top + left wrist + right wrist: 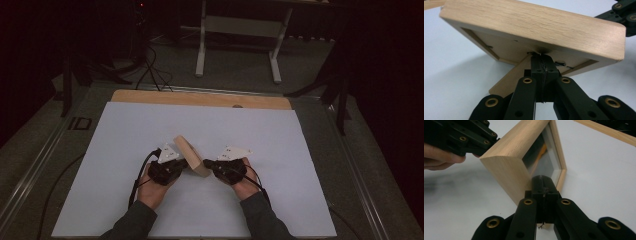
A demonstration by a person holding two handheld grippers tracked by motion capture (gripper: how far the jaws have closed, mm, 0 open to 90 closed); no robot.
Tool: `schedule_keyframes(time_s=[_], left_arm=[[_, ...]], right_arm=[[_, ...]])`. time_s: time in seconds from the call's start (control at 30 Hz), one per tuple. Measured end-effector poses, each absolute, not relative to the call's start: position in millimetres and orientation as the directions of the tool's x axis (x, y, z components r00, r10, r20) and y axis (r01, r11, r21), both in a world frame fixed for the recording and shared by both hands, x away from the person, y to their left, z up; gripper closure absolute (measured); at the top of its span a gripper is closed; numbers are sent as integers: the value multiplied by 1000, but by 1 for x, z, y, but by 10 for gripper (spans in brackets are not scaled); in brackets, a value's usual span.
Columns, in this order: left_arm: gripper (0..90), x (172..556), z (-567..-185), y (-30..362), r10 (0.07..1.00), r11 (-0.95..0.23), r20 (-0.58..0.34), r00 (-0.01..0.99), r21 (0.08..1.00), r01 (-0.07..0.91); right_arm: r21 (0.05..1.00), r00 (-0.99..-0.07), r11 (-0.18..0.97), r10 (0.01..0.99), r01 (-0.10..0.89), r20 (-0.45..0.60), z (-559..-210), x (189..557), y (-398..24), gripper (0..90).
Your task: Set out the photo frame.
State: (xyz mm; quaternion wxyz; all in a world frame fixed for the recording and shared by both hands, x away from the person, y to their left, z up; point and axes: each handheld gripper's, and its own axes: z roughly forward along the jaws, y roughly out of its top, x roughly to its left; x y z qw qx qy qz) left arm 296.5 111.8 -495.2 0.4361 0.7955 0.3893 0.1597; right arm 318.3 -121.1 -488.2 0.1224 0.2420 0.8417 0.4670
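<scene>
The frame (191,155), a thick wooden picture frame, stands tilted on the white sheet (125,130) near the middle of the desk (200,97), between the two grippers. The left gripper (181,163) meets it from the back, the right gripper (209,164) from the glass side.

In the left gripper view the jaws are pressed together, with their tips at the back panel (506,47), just where the prop leg (509,77) joins it. A thin edge may be caught between them, but I cannot tell. In the right gripper view the jaws are likewise together, their tips against the lower corner of the frame (509,170) beside the glass (546,162); they seem to press on it rather than hold it.

The main risk, as I judge it, is a tip-over. The frame leans, and it appears to rest on one edge and the leg, so a push from either side that the other gripper does not meet could send it flat, glass down or back down. Closed tips give only a small contact, so they may skid along the smooth wood and let the frame twist or slide across the sheet.

The leg is the weak part. If the left tips lever against it, the hinge may strain or the leg may fold, and the frame then drops.

The right tips sit close to the glass; a slip inward could scratch it.
</scene>
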Motion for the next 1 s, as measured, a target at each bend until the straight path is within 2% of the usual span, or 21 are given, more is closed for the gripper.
schedule_keyframes(time_s=[0.9,1.0], left_arm=[[893,304,-502,119,768,-289,-105,631,823,488],[872,304,-502,120,773,-291,-96,627,824,485]], right_arm=[[844,-883,467,468,264,17,-490,306,-102,895],[845,-882,464,471,267,20,-490,307,-103,879]])
